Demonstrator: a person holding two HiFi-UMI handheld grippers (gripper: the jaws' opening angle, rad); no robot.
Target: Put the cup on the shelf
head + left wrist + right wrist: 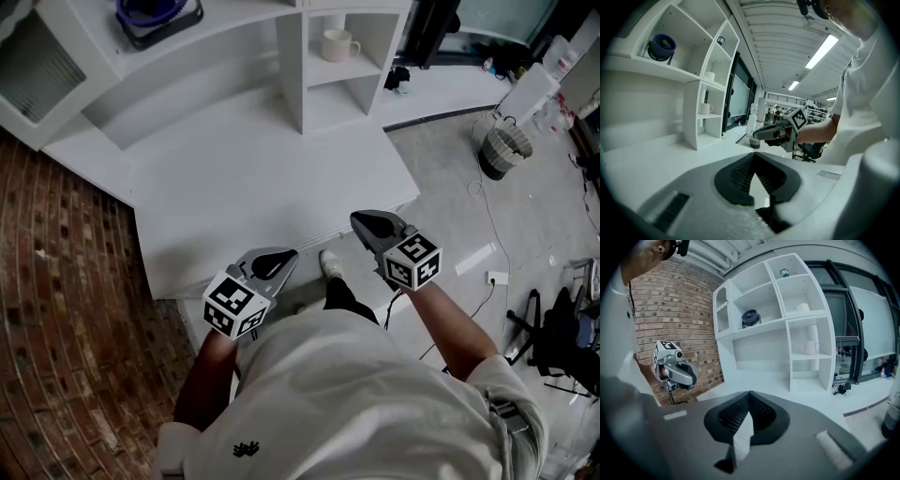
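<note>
Cup (338, 44) is sitting on the shelf (302, 94)
Left gripper (286, 255) and right gripper (361, 218) are hovering over the desk (253, 178), jaws pressed together, empty.

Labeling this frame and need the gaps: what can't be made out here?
- Purple thing: small in both gripper views and cut off by the head view's top edge; type unclear.
- Top-compartment item: too small in the right gripper view, and outside the head view.
- Cup: too small and far away in every view to tell whether it is empty.
</note>
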